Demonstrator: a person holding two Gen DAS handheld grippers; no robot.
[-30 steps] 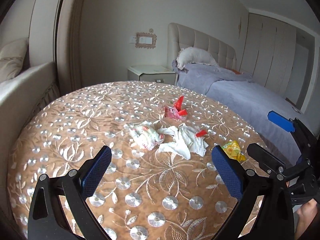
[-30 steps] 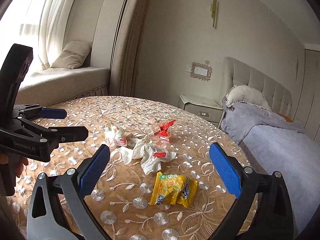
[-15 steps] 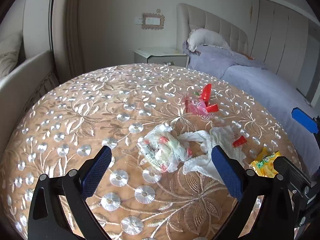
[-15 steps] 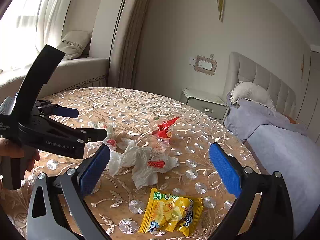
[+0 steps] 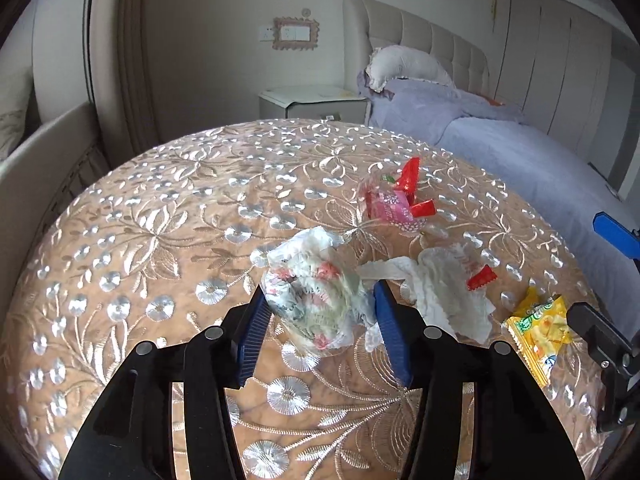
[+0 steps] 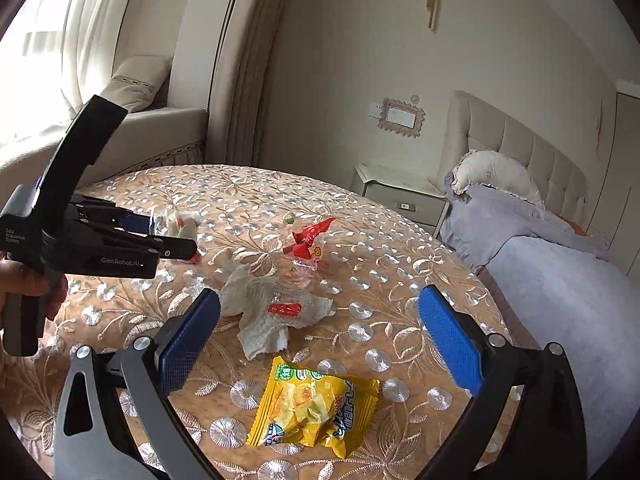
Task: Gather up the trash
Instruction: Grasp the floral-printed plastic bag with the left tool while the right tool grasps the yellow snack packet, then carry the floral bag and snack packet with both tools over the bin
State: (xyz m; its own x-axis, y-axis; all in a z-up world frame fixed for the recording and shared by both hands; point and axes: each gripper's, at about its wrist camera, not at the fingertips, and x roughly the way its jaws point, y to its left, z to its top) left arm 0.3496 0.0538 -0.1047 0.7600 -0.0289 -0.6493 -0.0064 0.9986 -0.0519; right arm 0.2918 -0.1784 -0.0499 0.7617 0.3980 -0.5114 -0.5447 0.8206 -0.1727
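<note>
Trash lies on a round table with an embroidered tan cloth [image 5: 140,240]. My left gripper [image 5: 318,312] is shut on a crumpled clear plastic bag with white and red scraps [image 5: 316,296]. Right of it lie a white tissue [image 5: 444,292] with a red scrap [image 5: 482,278], a pink and red wrapper [image 5: 394,200] and a yellow snack packet [image 5: 540,328]. My right gripper [image 6: 320,340] is open, its blue pads above and either side of the yellow packet [image 6: 316,408]. The tissue [image 6: 264,312] lies just beyond. The left gripper [image 6: 176,246] shows at the left.
A bed with lilac bedding [image 5: 500,148] stands right of the table, with a white nightstand [image 5: 312,100] behind. A cushioned window seat [image 6: 160,128] is at the left. The table edge [image 6: 460,264] drops off toward the bed.
My left gripper moved forward and closed on the crumpled plastic bag. My right gripper moved lower and closer over the yellow packet, still open.
</note>
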